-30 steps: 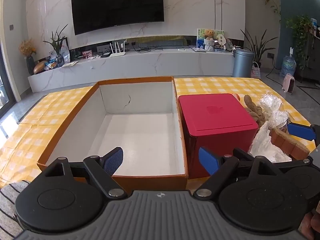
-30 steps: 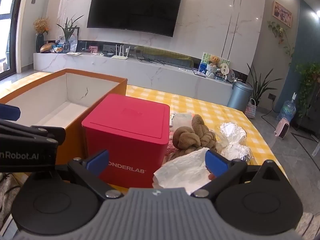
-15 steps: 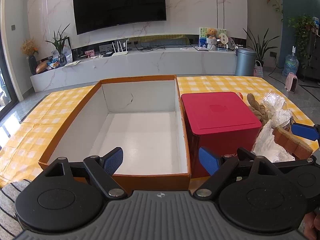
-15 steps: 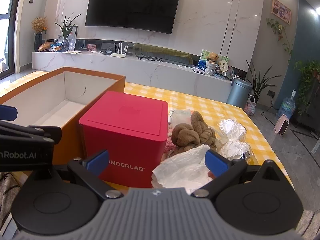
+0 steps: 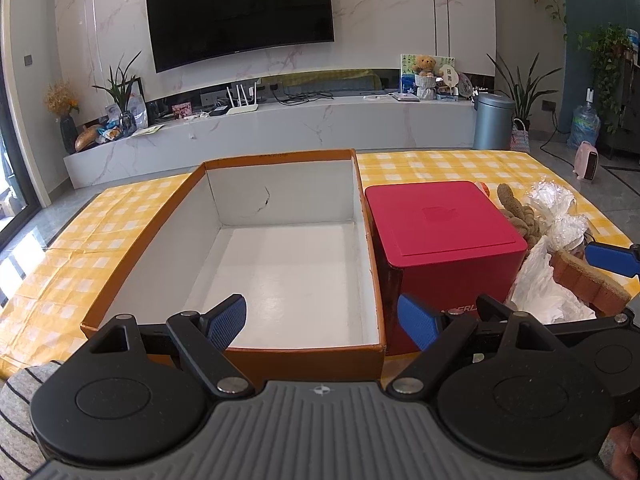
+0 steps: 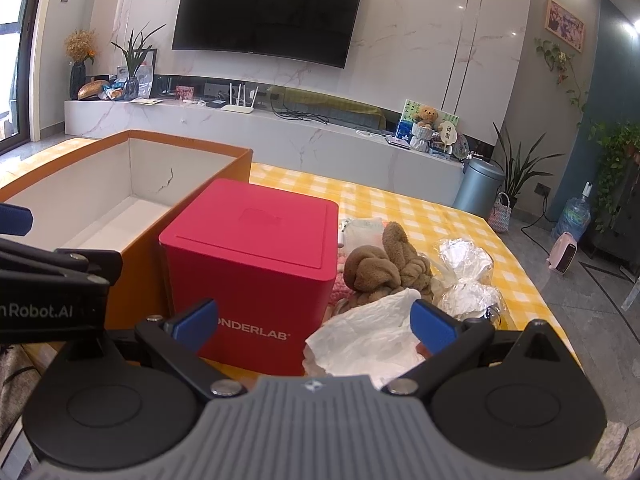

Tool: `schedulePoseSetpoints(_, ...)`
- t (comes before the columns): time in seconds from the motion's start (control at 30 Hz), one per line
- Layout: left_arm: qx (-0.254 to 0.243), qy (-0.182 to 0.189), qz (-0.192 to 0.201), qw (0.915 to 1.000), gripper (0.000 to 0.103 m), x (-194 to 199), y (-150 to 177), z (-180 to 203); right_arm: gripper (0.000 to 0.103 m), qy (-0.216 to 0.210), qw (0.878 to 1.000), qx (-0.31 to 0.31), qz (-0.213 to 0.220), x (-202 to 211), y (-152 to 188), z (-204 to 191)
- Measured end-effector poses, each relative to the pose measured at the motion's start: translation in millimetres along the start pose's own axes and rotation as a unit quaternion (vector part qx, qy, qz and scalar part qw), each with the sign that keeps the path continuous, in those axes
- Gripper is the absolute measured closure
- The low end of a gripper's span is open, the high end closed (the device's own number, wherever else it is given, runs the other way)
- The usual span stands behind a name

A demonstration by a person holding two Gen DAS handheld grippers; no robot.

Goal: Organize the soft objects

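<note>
An empty orange cardboard box (image 5: 372,264) with white inside sits on the yellow checked table; it also shows in the right wrist view (image 6: 140,240). A closed red cube box (image 5: 444,236) (image 6: 256,264) stands right of it. Right of the cube lies a pile of soft things: a brown knotted plush (image 6: 384,268) (image 5: 520,216), a white plastic bag (image 6: 368,340) (image 5: 548,296), clear crinkled bags (image 6: 464,272) (image 5: 560,216), a pink cloth (image 6: 344,284) and a brown sponge-like pad (image 5: 588,284). My left gripper (image 5: 322,322) is open and empty over the orange box's near edge. My right gripper (image 6: 314,322) is open and empty, just before the white bag.
A marble TV bench (image 5: 280,128) with a large TV (image 5: 240,12) lines the far wall. A grey bin (image 6: 478,188) and plants stand at the right. The table edge (image 6: 536,300) drops off right of the pile.
Both grippers have drawn back and risen slightly, so the boxes and pile sit a little lower and farther. Nothing on the table has moved.
</note>
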State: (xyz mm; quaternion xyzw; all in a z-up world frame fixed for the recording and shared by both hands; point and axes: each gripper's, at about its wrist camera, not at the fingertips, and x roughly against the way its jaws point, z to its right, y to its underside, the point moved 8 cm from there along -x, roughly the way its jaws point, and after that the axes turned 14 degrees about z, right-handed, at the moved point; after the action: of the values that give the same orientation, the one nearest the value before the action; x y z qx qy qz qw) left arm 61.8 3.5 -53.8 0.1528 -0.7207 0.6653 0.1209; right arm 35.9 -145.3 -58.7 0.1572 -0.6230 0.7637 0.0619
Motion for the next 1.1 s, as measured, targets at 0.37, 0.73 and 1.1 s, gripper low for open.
schedulePoseSetpoints(0.37, 0.001, 0.000, -0.001, 1.0000, 0.003, -0.3, 0.3, 0.4, 0.003, -0.004, 1.000, -0.010, -0.005, -0.4, 0.4, 1.5)
schedulePoseSetpoints(0.73, 0.011, 0.001, -0.004, 0.9999, 0.003, 0.1, 0.5, -1.0, 0.003, -0.005, 1.000, -0.017, -0.005, -1.0, 1.5, 2.5)
schedulePoseSetpoints(1.1, 0.006, 0.001, -0.011, 0.9999, 0.003, -1.9, 1.8, -0.3, 0.003, -0.001, 1.000, -0.018, -0.010, -4.1, 3.8, 3.8)
